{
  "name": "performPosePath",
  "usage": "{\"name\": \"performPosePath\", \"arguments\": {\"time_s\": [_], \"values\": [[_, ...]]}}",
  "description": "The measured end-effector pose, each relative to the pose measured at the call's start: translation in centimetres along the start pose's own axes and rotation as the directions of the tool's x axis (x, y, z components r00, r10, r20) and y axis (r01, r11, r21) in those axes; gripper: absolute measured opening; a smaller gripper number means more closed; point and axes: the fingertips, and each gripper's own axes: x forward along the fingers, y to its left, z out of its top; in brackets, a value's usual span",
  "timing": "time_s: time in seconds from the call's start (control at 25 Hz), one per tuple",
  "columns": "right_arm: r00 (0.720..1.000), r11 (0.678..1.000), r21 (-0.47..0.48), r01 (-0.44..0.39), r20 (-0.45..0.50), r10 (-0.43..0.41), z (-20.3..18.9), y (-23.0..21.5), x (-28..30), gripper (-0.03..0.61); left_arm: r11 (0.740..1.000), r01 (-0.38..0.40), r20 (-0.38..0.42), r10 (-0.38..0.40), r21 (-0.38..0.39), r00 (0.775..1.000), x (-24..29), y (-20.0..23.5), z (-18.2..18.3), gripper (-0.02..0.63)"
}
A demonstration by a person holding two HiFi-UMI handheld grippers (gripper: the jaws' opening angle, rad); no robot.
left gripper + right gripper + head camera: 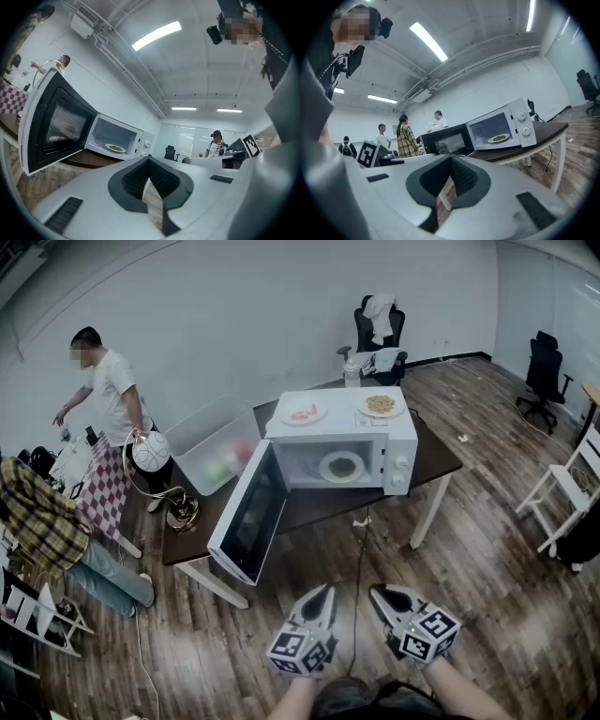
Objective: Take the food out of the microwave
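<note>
Print on the microwave (347,442) panel is too small to read; b/w square markers sit on both tongs' cubes. Left tongs (323,592) are closed tip to tip w/ nothing in them. Right tongs (381,594) same: shut, empty, touching nothing. Both are low in the head view, w/ the microwave at 12 o'clock, well apart from them. Its door (248,517) hangs open toward 8 o'clock. Plate of green food (341,466) sits inside the cavity. On top: plate w/ pink food (302,413) at 10 o'clock, plate w/ beige food (381,405) at 1 o'clock. Dark tabletop (436,460) on white legs, clear bin (216,442) at its 9 o'clock end. Wood floor (487,559), white walls, office chair (380,329) at 12 o'clock. Person in white shirt (108,385) and person in plaid shirt (37,521) at 9 o'clock.
</note>
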Motion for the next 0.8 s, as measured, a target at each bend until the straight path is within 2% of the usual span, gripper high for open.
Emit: {"name": "performPosePath", "arguments": {"time_s": [0.44,0.8], "values": [[0.995,0.993,-0.105,0.056,0.087,-0.046,3.3,-2.8,2.4,0.002,0.996,0.029,0.027,-0.031,0.083,0.999,3.1,2.6,2.2,0.000],[0.995,0.993,-0.101,0.060,0.088,-0.051,4.5,-5.2,5.0,0.002,0.998,-0.012,0.058,0.009,0.063,0.998,4.9,5.4,3.4,0.000]]}}
